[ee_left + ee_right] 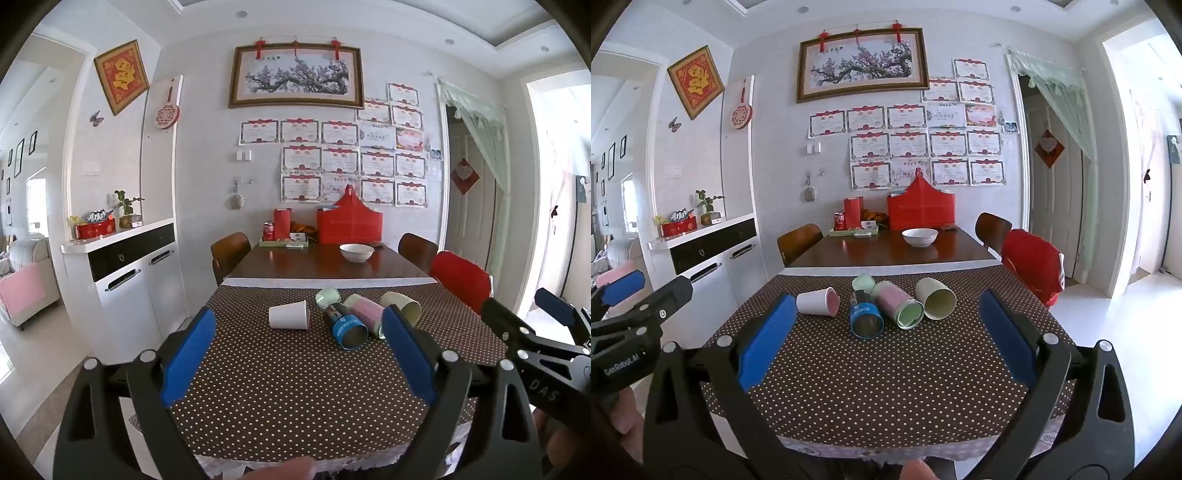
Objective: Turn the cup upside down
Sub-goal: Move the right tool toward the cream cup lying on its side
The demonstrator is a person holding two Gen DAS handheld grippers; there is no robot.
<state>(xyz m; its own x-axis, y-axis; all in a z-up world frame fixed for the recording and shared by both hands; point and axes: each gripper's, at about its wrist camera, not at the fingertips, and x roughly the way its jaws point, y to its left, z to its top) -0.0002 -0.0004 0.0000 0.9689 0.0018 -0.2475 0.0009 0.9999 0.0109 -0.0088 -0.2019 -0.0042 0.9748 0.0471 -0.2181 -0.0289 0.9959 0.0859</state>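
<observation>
Several cups lie on their sides on the brown dotted tablecloth: a white cup, a pale green cup, a blue and black cup, a pink cup and a cream cup. My left gripper is open and empty, well short of the cups. My right gripper is open and empty, also short of them. Each gripper shows at the edge of the other's view, the right one and the left one.
Beyond the cloth is bare wood table with a white bowl, a red box, a cola can and a tray. Chairs stand at both sides, a red one on the right. A white cabinet is left.
</observation>
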